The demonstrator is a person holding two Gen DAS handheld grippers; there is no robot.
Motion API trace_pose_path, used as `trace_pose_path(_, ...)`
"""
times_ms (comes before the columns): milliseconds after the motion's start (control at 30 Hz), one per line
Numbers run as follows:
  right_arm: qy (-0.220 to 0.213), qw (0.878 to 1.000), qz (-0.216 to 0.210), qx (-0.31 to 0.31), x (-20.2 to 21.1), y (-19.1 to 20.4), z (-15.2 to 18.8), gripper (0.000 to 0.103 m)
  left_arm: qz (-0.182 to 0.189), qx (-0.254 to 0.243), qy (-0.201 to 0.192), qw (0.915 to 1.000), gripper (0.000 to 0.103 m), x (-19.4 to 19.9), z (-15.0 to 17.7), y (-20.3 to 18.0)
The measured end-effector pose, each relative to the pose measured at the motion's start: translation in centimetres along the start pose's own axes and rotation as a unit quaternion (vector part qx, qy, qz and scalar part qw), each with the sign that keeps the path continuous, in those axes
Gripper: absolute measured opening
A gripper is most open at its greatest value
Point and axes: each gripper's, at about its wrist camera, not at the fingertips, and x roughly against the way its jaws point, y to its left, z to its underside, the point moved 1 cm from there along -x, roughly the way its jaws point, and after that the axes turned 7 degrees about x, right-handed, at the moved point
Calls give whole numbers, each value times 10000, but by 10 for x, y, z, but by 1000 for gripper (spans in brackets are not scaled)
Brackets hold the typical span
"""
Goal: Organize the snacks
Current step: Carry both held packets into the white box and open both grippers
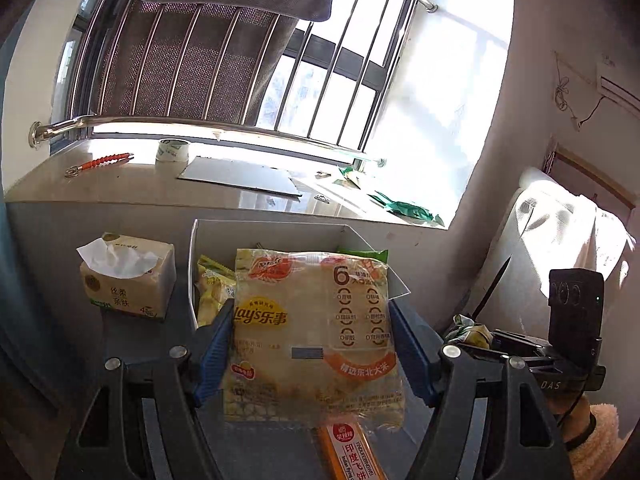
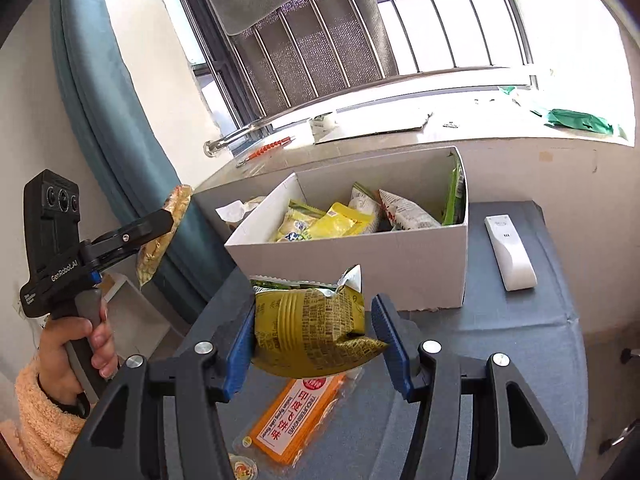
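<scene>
My left gripper (image 1: 310,344) is shut on a clear Lay's rice-cracker bag (image 1: 312,336) and holds it up in front of the white box (image 1: 272,228). The same gripper with its bag (image 2: 160,240) shows at the left of the right wrist view. My right gripper (image 2: 312,340) is shut on an olive-green snack bag (image 2: 312,332) above the grey table, short of the white box (image 2: 360,268). The box holds several yellow and green snack packs (image 2: 336,220). An orange flatbread packet (image 2: 300,416) lies on the table below my right gripper; it also shows in the left wrist view (image 1: 352,452).
A tissue pack (image 1: 128,276) stands left of the box. A white remote (image 2: 510,252) lies right of the box. The windowsill behind carries a tape roll (image 1: 172,150), a grey sheet (image 1: 240,176) and green wrappers (image 1: 404,208). A blue curtain (image 2: 120,120) hangs at the left.
</scene>
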Motion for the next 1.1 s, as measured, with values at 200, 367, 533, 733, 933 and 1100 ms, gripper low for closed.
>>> trace_pose_path(200,-262,9994,87,-206,-38,-31,-72,61,-141,-353,-131,9992,77,-52,-47,-15)
trace_pose_path(367,-59,9985,287,-467,-85,-66,-104,62,-237,39,259,9994,77,-105,-72,-1)
trace_pose_path(533,54,9981,438,-419,-105,-84,-116,62,-474,222,448,9976,86,-135,-76,12)
trace_pose_path(733,-40,9977,556,-384,-100,-90,-116,103,-676,45,492,9965,103,-132,-69,15)
trace_pose_path(933,101,9981,559,-238,-98,-83,-109,103,-779,12,461,9959,103,-123,-68,17)
trace_pose_path(1100,27,9970,749,207,-85,-63,-105,103,-996,-186,382,9941,103,-109,-64,10)
